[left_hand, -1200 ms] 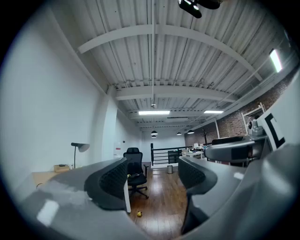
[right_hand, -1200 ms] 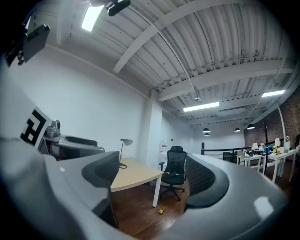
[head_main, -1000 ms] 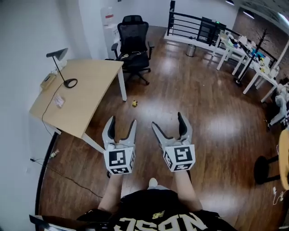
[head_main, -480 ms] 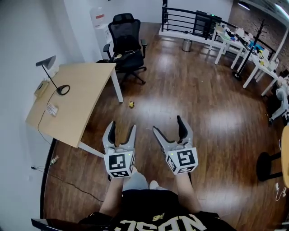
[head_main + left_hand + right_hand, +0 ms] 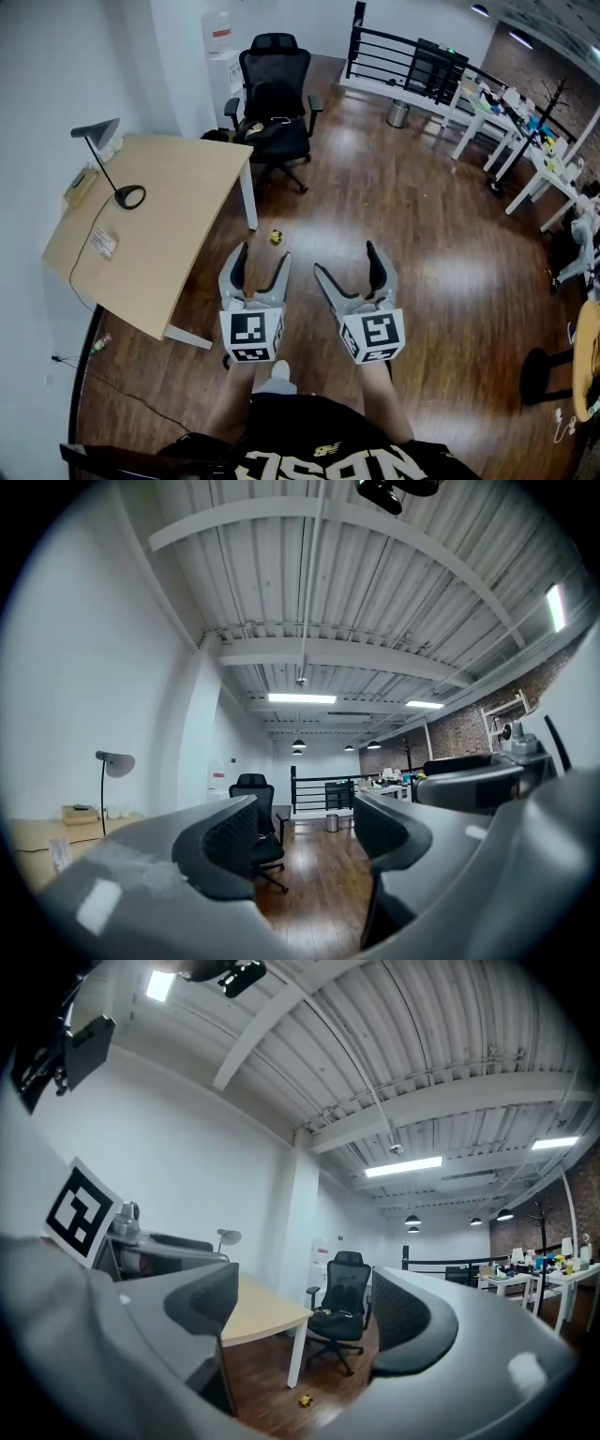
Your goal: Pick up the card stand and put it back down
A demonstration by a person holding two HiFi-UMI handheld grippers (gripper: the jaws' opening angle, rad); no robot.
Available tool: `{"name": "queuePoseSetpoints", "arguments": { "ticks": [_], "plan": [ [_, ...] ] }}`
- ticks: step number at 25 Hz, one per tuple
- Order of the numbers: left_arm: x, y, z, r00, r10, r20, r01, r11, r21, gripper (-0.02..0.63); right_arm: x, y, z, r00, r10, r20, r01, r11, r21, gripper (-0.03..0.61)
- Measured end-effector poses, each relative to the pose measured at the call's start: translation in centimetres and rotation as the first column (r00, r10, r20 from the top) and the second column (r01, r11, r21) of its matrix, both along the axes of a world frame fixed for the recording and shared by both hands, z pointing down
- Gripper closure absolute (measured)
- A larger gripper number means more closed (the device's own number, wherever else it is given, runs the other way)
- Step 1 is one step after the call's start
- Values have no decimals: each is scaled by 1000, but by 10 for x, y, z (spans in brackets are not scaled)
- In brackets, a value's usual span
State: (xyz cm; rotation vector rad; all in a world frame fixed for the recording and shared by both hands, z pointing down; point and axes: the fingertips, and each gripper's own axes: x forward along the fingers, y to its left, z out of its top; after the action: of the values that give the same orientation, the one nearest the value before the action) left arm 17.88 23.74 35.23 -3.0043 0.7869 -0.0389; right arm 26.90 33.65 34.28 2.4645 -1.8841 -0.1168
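Observation:
A small white card-like item (image 5: pixel 101 242) sits on the light wooden table (image 5: pixel 178 197) at the left; I cannot tell its shape from here. It shows faintly at the table's near end (image 5: pixel 58 853) in the left gripper view. My left gripper (image 5: pixel 262 255) and right gripper (image 5: pixel 345 261) are held side by side over the wooden floor, to the right of the table and well away from the item. Both are open with nothing between the jaws, as the left gripper view (image 5: pixel 305 817) and the right gripper view (image 5: pixel 305 1288) confirm.
A black desk lamp (image 5: pixel 111 159) and a small box (image 5: pixel 80 183) stand on the table. A black office chair (image 5: pixel 274 103) is behind it, and a small yellow object (image 5: pixel 277 236) lies on the floor. A railing (image 5: pixel 403 61) and white desks (image 5: pixel 525 141) stand far right.
The head view has shifted a little, so the table and chair sit differently in frame. Both grippers keep the same open pose in front of the person.

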Motion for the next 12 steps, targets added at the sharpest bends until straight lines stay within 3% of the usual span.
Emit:
{"name": "queuePoseSetpoints", "arguments": {
  "ticks": [12],
  "plan": [
    [18,-136,20,1000,-28,12,29,999,-40,293,21,-135,21,999,-27,30,29,997,-71,141]
  ]
}}
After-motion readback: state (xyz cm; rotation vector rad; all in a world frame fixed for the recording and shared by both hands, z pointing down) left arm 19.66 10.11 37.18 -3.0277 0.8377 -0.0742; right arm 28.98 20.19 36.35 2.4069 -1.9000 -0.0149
